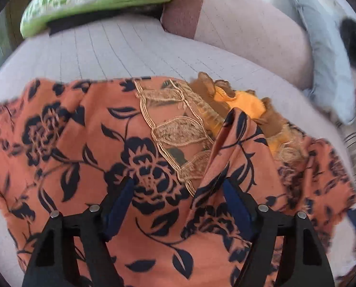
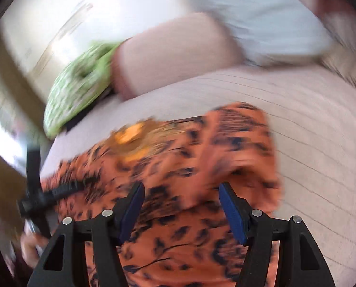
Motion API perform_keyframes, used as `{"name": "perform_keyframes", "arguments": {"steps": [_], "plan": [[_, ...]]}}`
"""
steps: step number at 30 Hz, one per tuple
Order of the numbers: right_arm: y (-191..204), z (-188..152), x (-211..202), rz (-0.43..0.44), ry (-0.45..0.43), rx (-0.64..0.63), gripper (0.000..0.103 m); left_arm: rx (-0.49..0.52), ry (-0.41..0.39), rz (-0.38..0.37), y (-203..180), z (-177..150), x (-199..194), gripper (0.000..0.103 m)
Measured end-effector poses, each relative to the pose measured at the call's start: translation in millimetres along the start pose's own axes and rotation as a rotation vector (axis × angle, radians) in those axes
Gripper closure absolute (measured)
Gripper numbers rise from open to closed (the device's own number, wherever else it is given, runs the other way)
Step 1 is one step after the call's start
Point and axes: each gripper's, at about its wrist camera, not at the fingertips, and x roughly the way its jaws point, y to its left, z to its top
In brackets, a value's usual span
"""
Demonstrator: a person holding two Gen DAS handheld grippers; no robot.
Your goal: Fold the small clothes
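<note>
An orange floral garment (image 1: 87, 143) lies spread on the pale quilted bed (image 1: 120, 52), its gold lace neckline (image 1: 178, 129) toward twelve o'clock. The left claw (image 1: 178, 189) hangs over it, jaws apart and gripping nothing. The right claw (image 2: 181, 198), likewise parted and empty, hovers above the cloth, a green cushion (image 2: 77, 91) at ten o'clock.

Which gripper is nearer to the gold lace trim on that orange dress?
Left. The left gripper hovers right below the gold lace trim. The right gripper is over plain printed cloth, farther from the trim.
</note>
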Motion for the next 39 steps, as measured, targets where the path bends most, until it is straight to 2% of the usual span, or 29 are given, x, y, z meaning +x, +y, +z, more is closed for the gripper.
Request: {"name": "perform_keyframes", "arguments": {"steps": [4, 5, 6, 8, 10, 11, 18, 21, 25, 27, 29, 32, 34, 35, 37, 39], "plan": [[-56, 11, -8, 0.059, -0.019, 0.234, 0.035, 0.083, -0.042, -0.026, -18, 1, -5, 0.034], [-64, 12, -8, 0.058, -0.018, 0.269, 0.035, 0.098, -0.029, -0.038, -22, 0, -2, 0.041], [-69, 12, -7, 0.058, -0.013, 0.293, 0.035, 0.104, -0.006, -0.054, -25, -1, 3, 0.055], [-73, 13, -5, 0.055, 0.003, 0.311, 0.035, 0.116, -0.026, -0.038, -30, -2, 3, 0.058], [-73, 14, -4, 0.055, 0.008, 0.317, 0.035, 0.139, -0.051, -0.050, -34, -4, -2, 0.080], [-72, 15, -3, 0.058, 0.011, 0.317, 0.035, 0.136, -0.047, -0.090, -34, -5, -3, 0.093], [-51, 14, 7, -0.001, -0.002, 0.220, 0.035, 0.075, -0.087, -0.147, -19, -13, -33, 0.098], [-43, 15, 7, -0.001, -0.014, 0.194, 0.035, 0.063, -0.133, -0.160, -6, -10, -48, 0.099], [-33, 14, 9, 0.018, -0.025, 0.168, 0.035, 0.026, -0.144, -0.195, 8, -13, -66, 0.100], [-26, 14, 12, 0.029, -0.019, 0.145, 0.035, 0.038, -0.176, -0.186, 6, -12, -75, 0.101], [-18, 14, 15, 0.046, -0.001, 0.111, 0.035, 0.048, -0.202, -0.172, 10, -11, -86, 0.101], [-10, 12, 20, 0.090, 0.027, 0.104, 0.035, 0.026, -0.193, -0.166, 12, -7, -79, 0.101], [-7, 10, 26, 0.124, 0.064, 0.113, 0.034, 0.014, -0.168, -0.136, 12, -7, -68, 0.101], [-7, 8, 28, 0.134, 0.076, 0.123, 0.033, 0.007, -0.132, -0.144, 12, -6, -58, 0.098], [-7, 4, 33, 0.148, 0.096, 0.145, 0.032, -0.024, -0.045, -0.181, 13, -6, -40, 0.082], [-7, 2, 36, 0.146, 0.110, 0.151, 0.032, -0.061, 0.040, -0.210, 12, -8, -25, 0.034]]}}
